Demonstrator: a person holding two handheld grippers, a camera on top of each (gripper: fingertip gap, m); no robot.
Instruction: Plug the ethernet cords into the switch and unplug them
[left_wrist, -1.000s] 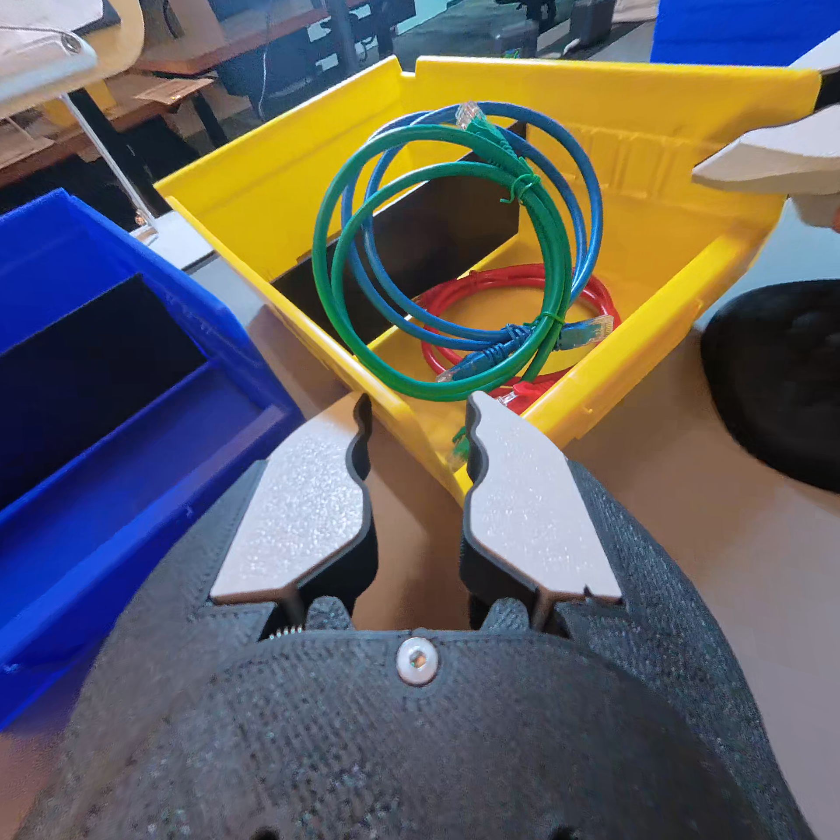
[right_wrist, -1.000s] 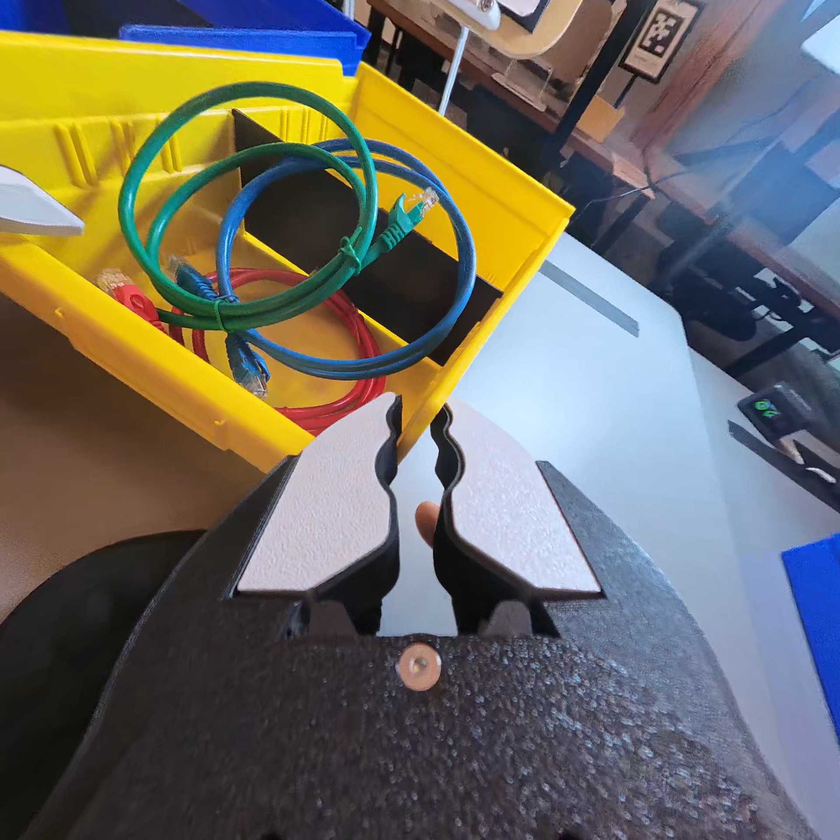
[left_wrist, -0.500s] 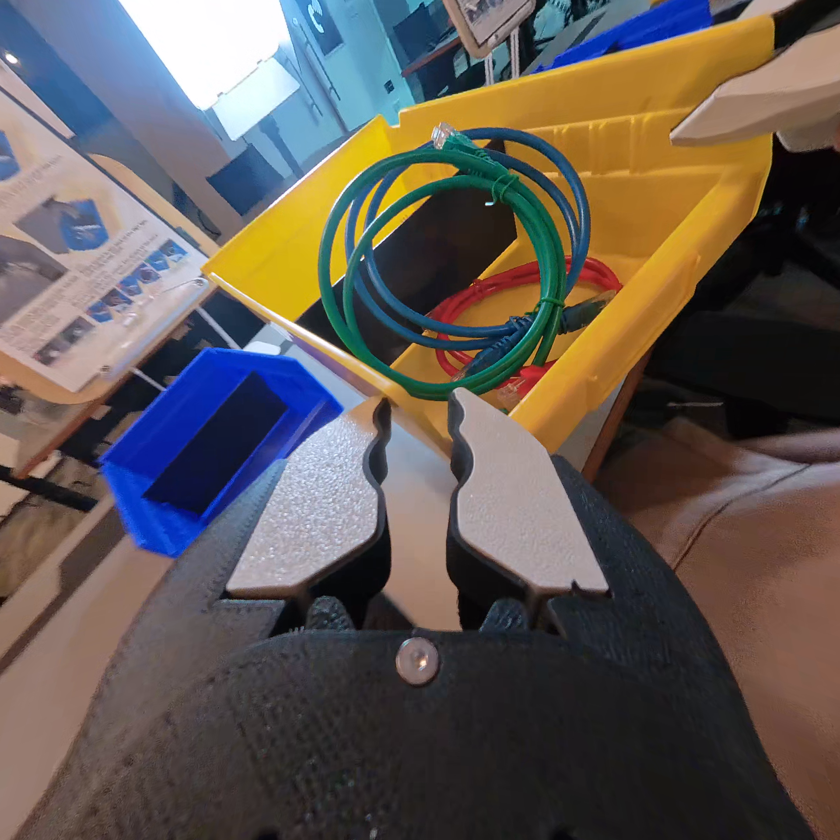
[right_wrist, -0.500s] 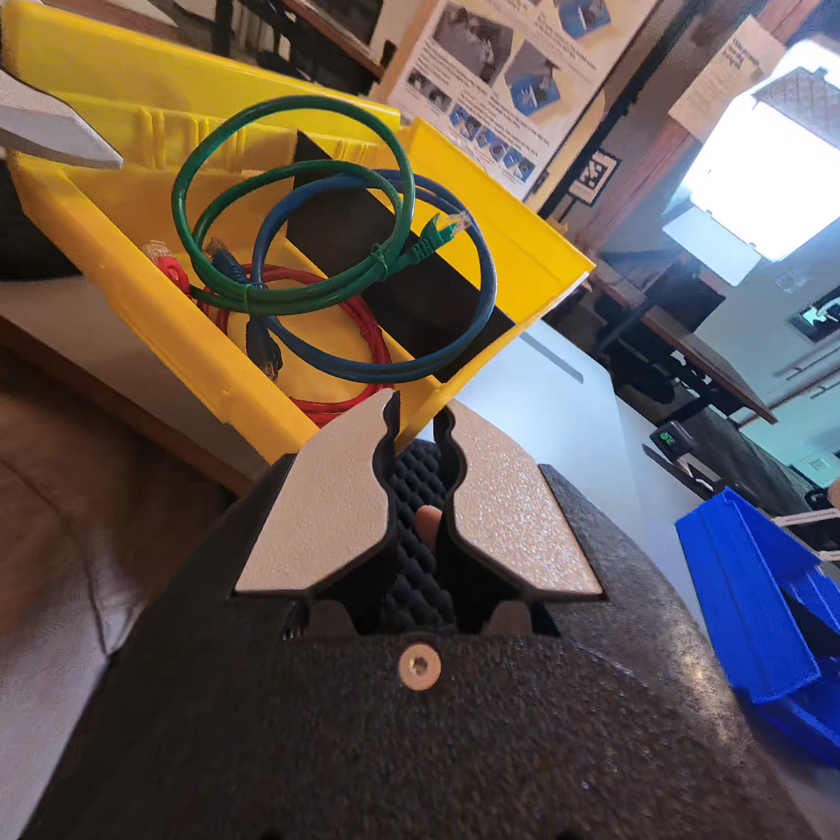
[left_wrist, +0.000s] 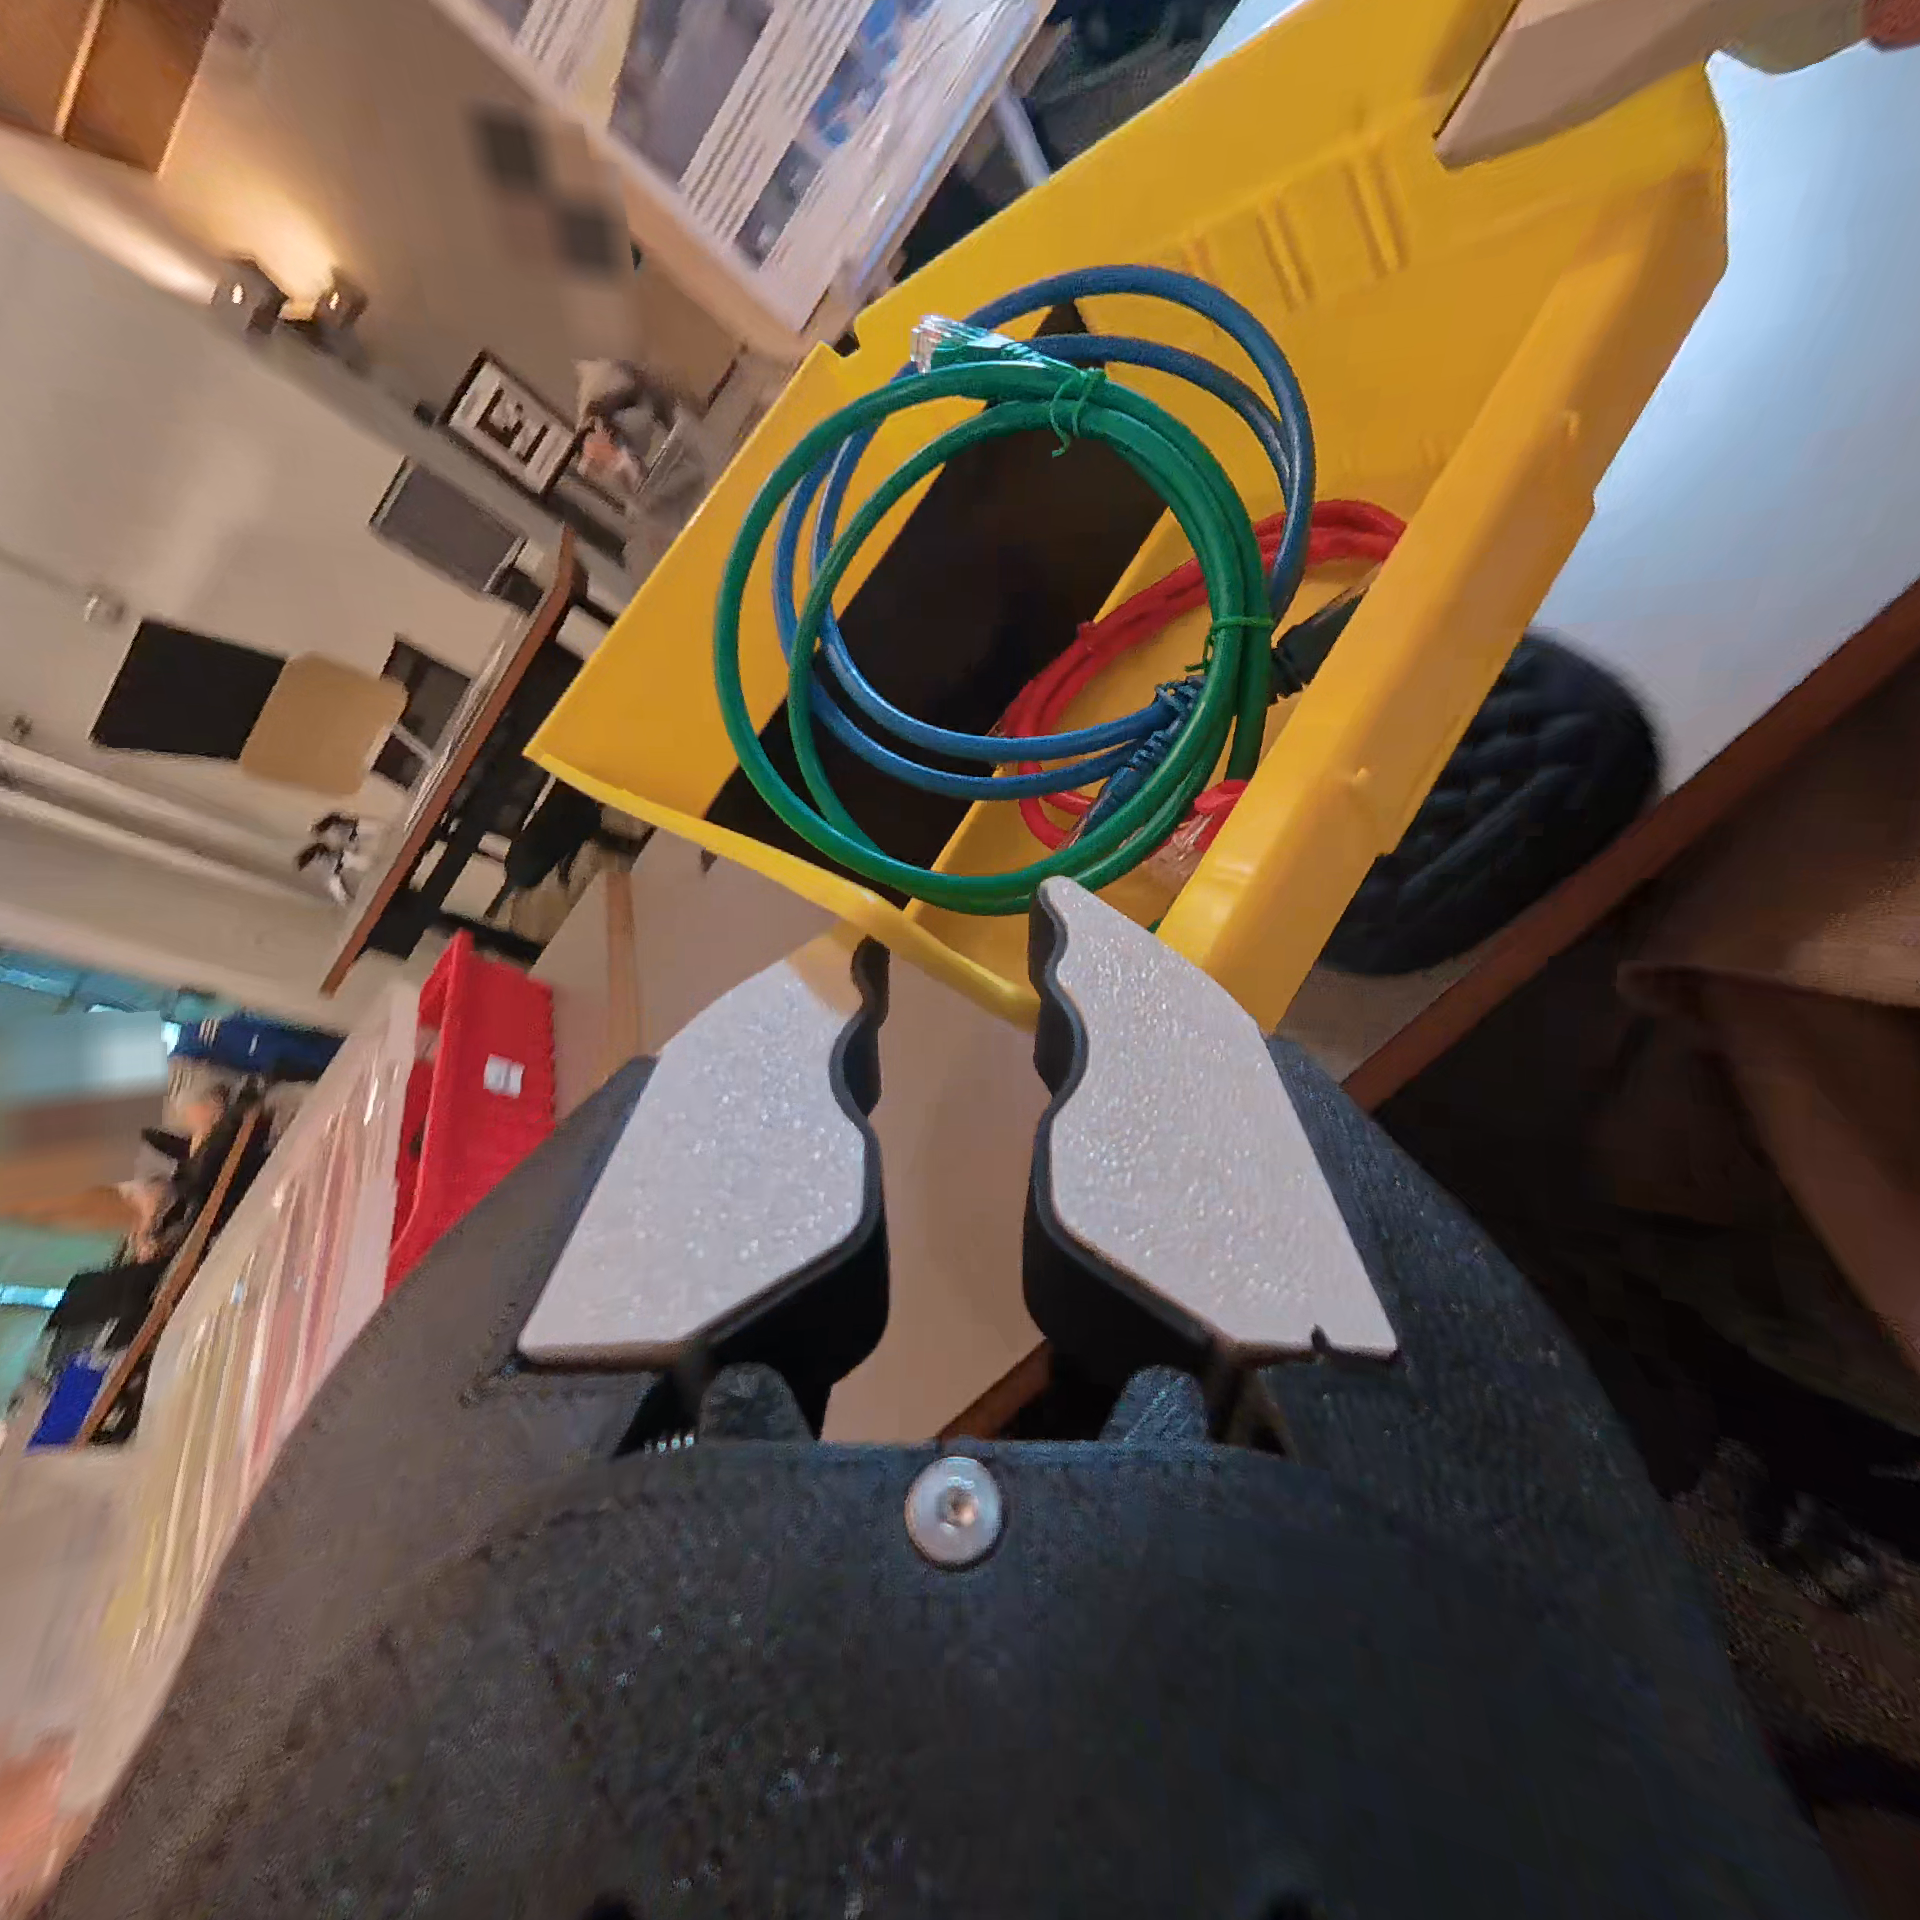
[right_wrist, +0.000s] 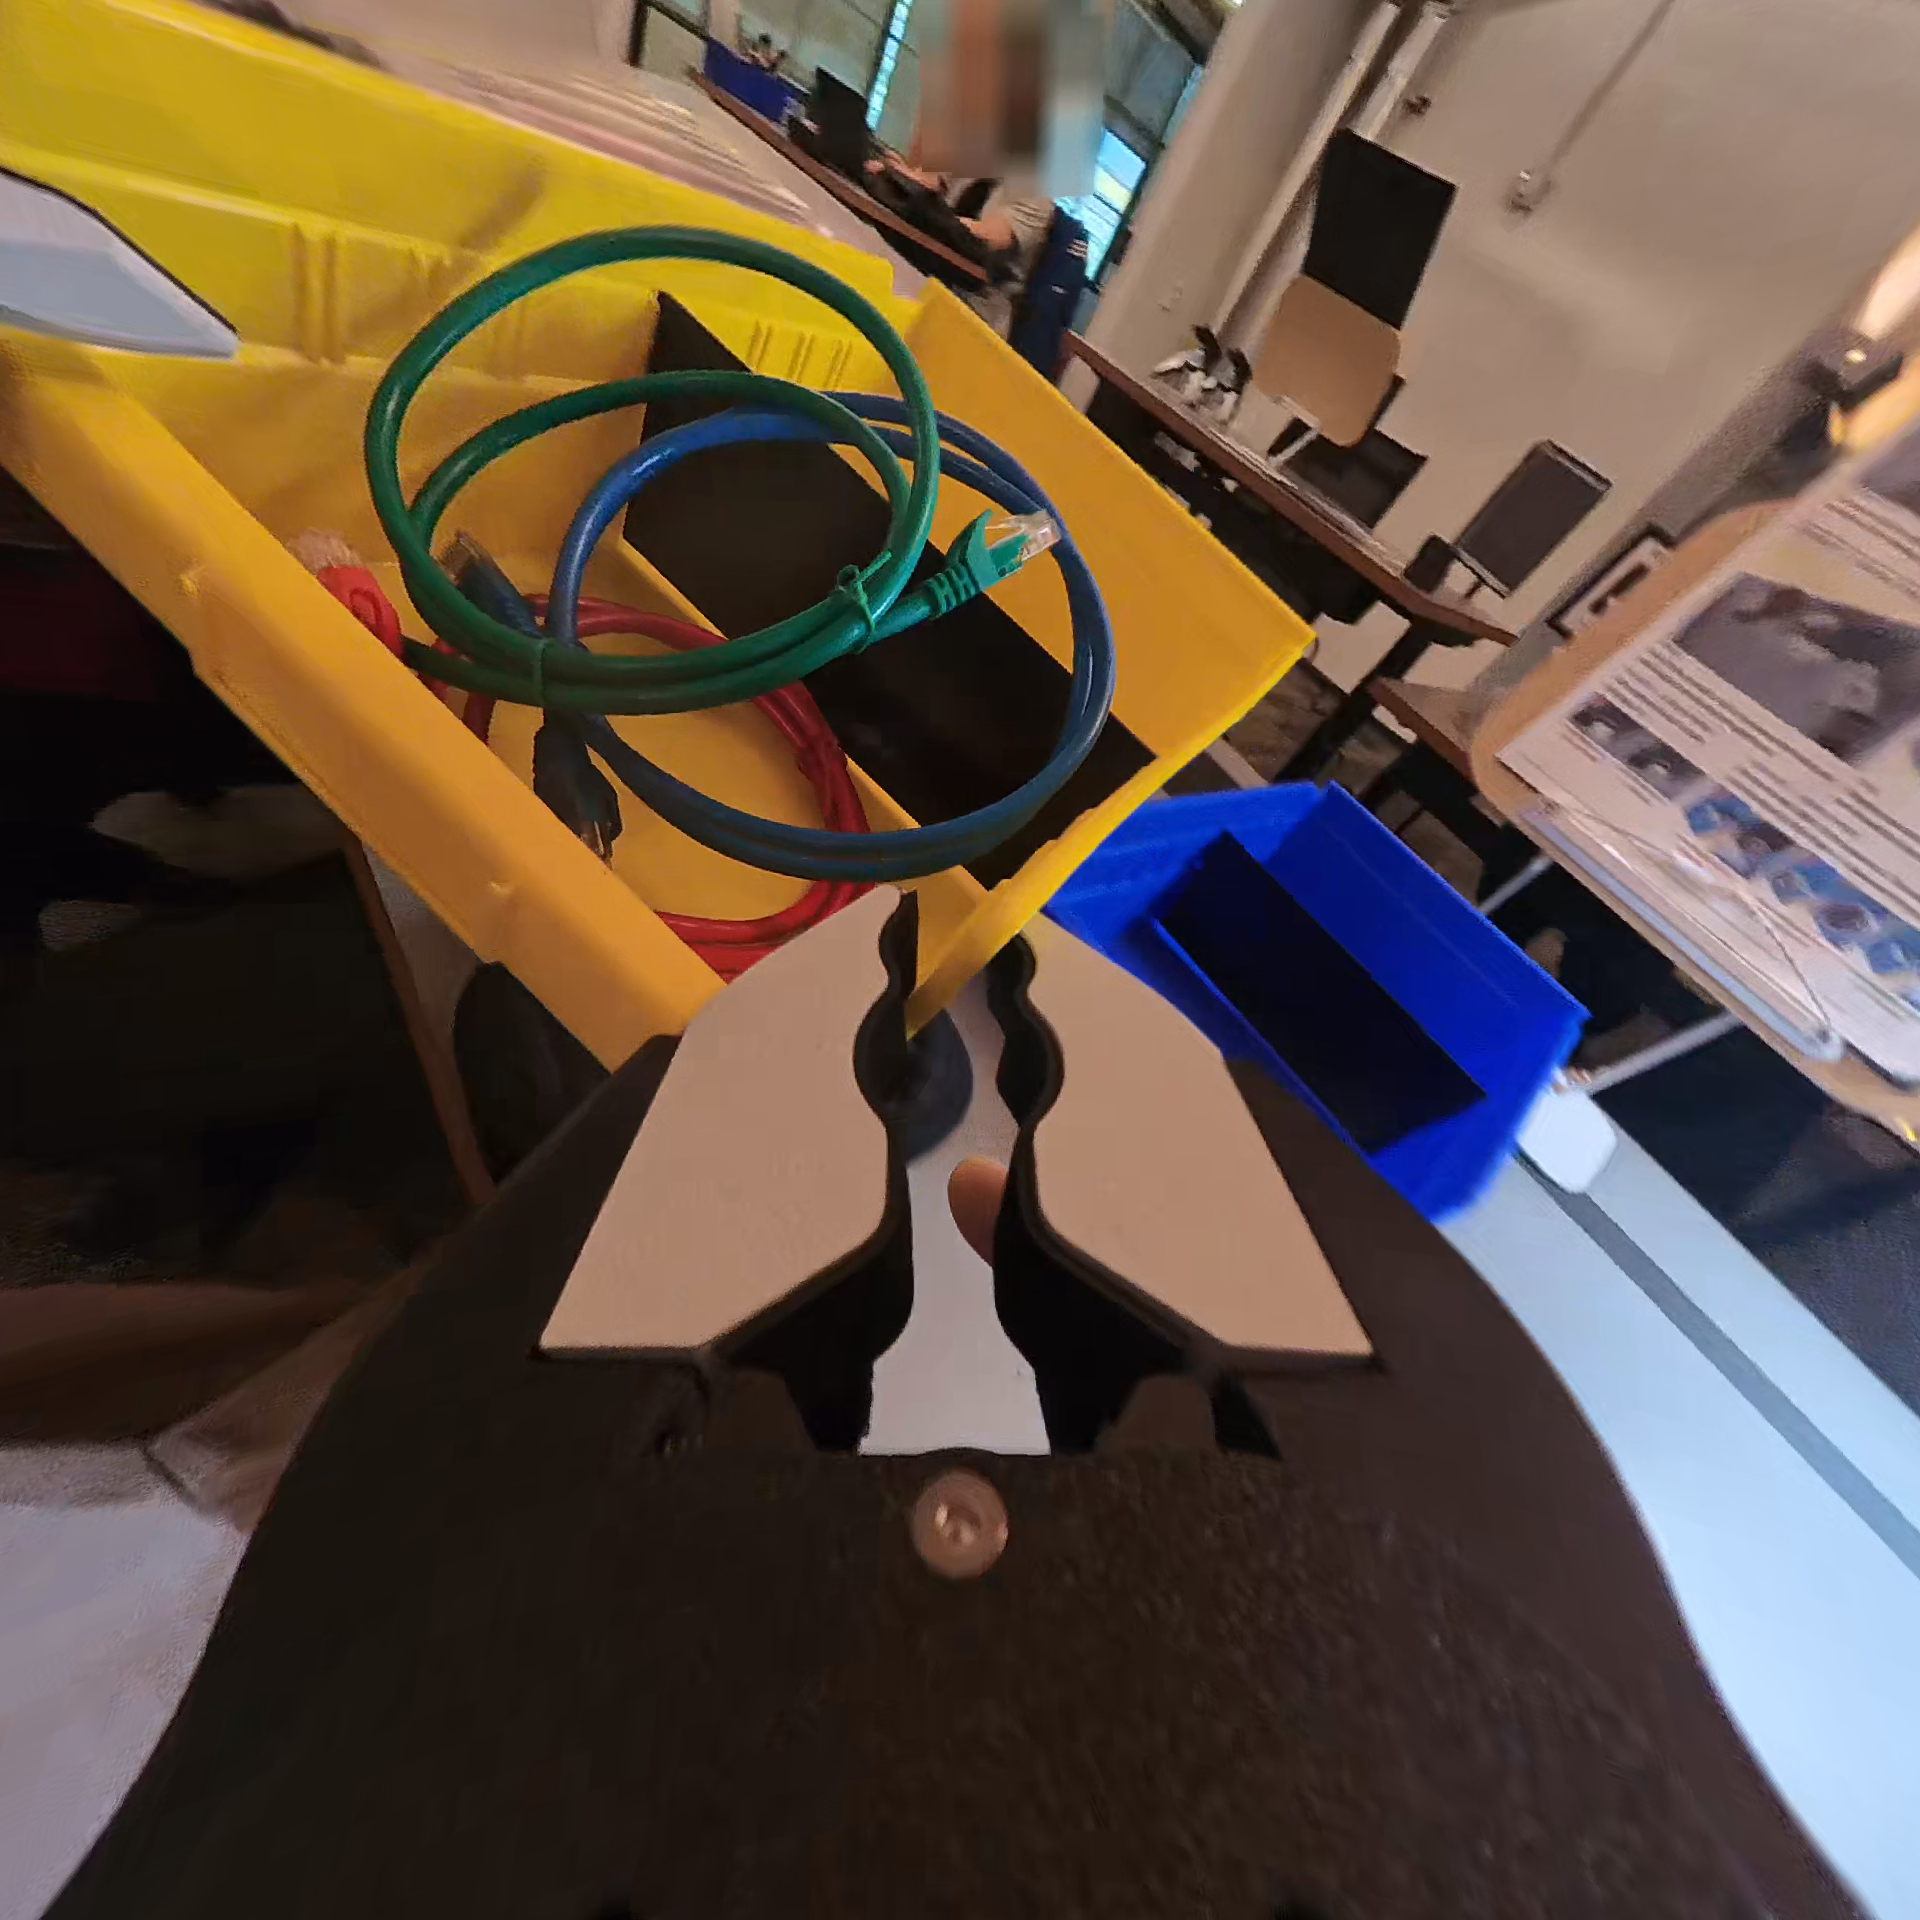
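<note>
A yellow bin (left_wrist: 1455, 343) holds three coiled ethernet cords: green (left_wrist: 758, 582), blue (left_wrist: 1288, 416) and red (left_wrist: 1340, 530), with a black divider (left_wrist: 997, 582) behind them. My left gripper (left_wrist: 956, 930) is shut on the bin's near corner. My right gripper (right_wrist: 954, 935) is shut on the opposite corner of the bin (right_wrist: 364, 707). The bin hangs tilted between them, off the table. The green cord (right_wrist: 665, 244) lies on top of the blue cord (right_wrist: 1091, 665) and the red cord (right_wrist: 810, 727). No switch is in view.
A blue bin (right_wrist: 1351, 935) stands on the white table (right_wrist: 1662, 1558) beyond the yellow bin. A black round pad (left_wrist: 1507, 800) lies near the table's brown edge. A red bin (left_wrist: 468, 1101) and a poster stand (right_wrist: 1714, 779) are farther off.
Both grippers have lifted the yellow bin off the table and tipped it. The room behind has swung round, and the blue bin has left the left wrist view. The cords have stayed in place.
</note>
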